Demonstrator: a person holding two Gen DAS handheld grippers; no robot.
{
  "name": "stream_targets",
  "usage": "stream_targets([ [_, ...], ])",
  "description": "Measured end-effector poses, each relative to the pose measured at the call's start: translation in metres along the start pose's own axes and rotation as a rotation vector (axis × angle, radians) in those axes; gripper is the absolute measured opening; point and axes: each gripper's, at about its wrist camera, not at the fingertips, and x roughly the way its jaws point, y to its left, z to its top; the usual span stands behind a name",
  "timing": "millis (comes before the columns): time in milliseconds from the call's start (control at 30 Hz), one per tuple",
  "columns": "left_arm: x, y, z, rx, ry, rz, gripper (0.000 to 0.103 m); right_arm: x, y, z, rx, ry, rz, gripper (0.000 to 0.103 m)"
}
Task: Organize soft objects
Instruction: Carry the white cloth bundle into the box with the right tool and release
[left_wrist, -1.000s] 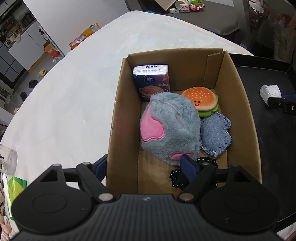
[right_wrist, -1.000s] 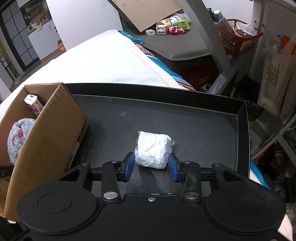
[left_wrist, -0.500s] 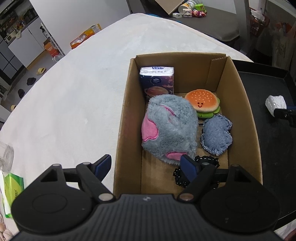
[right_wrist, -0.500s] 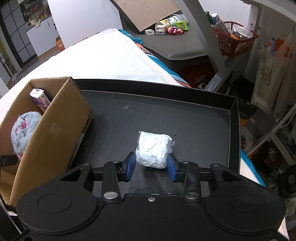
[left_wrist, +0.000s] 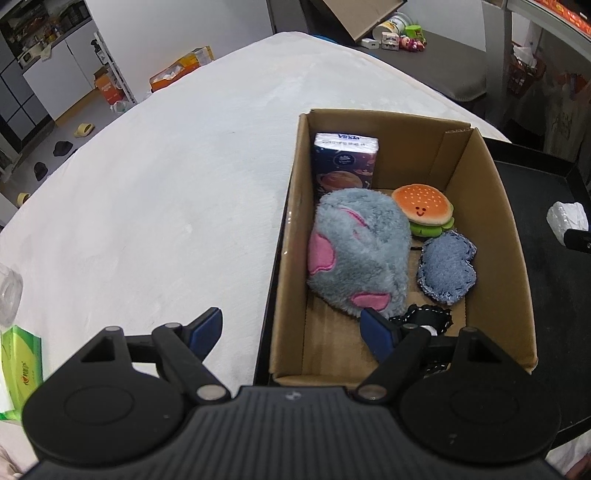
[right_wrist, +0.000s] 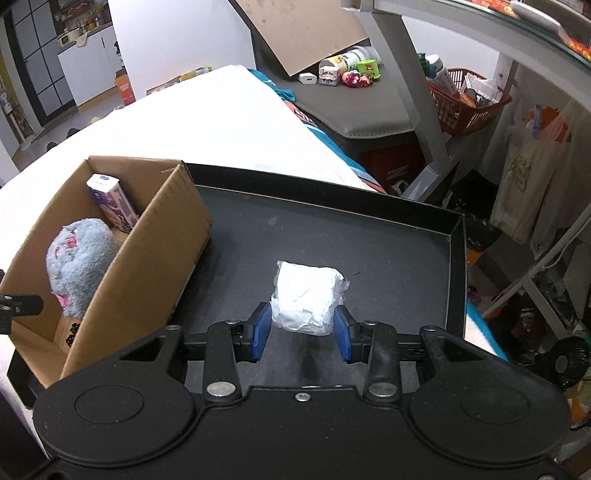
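Observation:
A cardboard box (left_wrist: 513, 236) holds a grey and pink plush (left_wrist: 356, 251), a burger plush (left_wrist: 423, 212), a denim pad (left_wrist: 447, 271), a Vinda tissue pack (left_wrist: 343, 162) and a black lace item (left_wrist: 428, 319). My left gripper (left_wrist: 291, 332) is open and empty, straddling the box's near left wall. My right gripper (right_wrist: 301, 332) is shut on a white wrapped tissue bundle (right_wrist: 308, 297) and holds it over the black tray (right_wrist: 388, 240). The box (right_wrist: 155, 254) and the plush (right_wrist: 79, 264) show at the left of the right wrist view. The bundle (left_wrist: 567, 218) shows at the right edge of the left wrist view.
The box stands on a white bed cover (left_wrist: 166, 192), its right side against the tray (left_wrist: 554, 295). A green tissue pack (left_wrist: 18, 365) lies at the near left. A grey bench with small toys (right_wrist: 347, 77) and a red basket (right_wrist: 469, 103) stand behind the tray.
The left gripper has pulled back and to the left, so the box sits further right in its view. The right gripper has risen slightly with the bundle still in it.

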Motion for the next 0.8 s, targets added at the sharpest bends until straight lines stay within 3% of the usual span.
stream_targets([
  [400,-0.004,0.015,-0.01,-0.033,-0.037,-0.06,0.077,-0.038,0.022,0.012,-0.049,-0.042,-0.017,0.036],
  [800,0.001,0.027,-0.017,-0.069,-0.047,-0.107,0.06,-0.063,0.06,0.029,-0.121,-0.082,0.009,0.036],
])
